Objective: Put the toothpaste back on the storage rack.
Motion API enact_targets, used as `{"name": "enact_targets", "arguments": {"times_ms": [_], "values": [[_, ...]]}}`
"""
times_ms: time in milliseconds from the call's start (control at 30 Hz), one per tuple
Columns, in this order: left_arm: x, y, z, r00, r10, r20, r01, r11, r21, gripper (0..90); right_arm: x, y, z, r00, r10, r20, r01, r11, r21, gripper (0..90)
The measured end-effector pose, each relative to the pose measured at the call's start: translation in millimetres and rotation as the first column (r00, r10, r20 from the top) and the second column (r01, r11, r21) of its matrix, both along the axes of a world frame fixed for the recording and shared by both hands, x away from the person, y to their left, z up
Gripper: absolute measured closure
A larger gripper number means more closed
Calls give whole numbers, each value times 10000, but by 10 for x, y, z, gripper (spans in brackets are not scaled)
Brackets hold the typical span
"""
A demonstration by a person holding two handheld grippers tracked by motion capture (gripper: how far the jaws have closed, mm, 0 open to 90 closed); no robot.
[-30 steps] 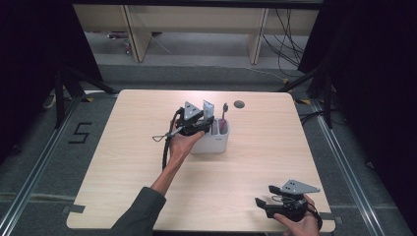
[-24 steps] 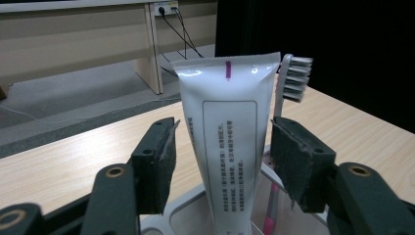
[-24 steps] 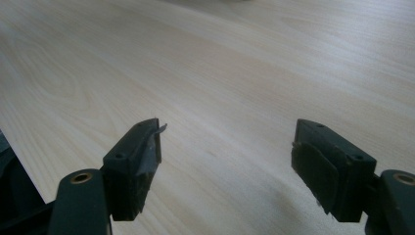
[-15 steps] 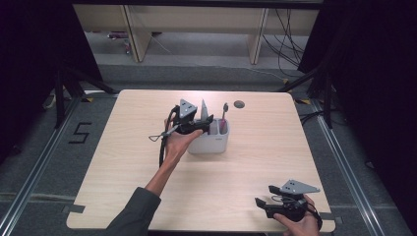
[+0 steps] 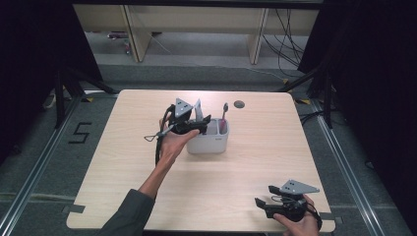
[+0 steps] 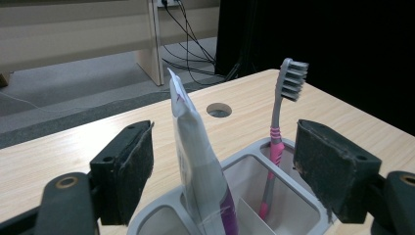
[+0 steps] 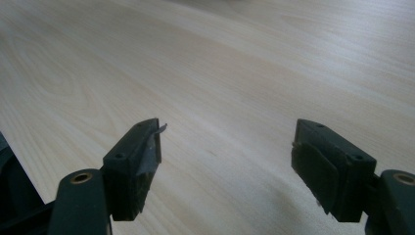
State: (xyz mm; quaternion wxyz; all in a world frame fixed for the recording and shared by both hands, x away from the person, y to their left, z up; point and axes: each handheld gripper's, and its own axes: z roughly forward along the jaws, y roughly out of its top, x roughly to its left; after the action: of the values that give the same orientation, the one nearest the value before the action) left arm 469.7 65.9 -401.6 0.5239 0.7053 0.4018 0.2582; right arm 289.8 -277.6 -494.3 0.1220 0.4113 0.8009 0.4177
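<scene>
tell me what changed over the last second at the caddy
The left tongs have just been opening and have let go of the toothpaste tube, which now stands on its own in the grey caddy, between the spread pads without touching them. The left hand barely shifted. The pink toothbrush, the caddy and the open right tongs at the table's near edge stayed put.

I see a pale grey holder (image 6: 293, 215) on the light wood-grain table (image 5: 246, 177). At its 2 o'clock corner, a toothbrush (image 6: 276, 132) with a pink-and-grey handle; at 10 o'clock, a silver tube (image 6: 195, 161) with purple print. Both grippers have black jaws.
</scene>
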Motion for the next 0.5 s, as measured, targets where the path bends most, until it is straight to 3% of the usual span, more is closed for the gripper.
{"name": "enact_targets", "arguments": {"times_ms": [367,500], "values": [[-78,118,67,9999,23,-132,-19,9996,294,214,3,2,-2,10000,16,47,-16,10000,-17,274],[-90,178,57,9993,2,-369,6,9998,223,212,1,1,1,10000,7,33,-7,10000,2,274]]}}
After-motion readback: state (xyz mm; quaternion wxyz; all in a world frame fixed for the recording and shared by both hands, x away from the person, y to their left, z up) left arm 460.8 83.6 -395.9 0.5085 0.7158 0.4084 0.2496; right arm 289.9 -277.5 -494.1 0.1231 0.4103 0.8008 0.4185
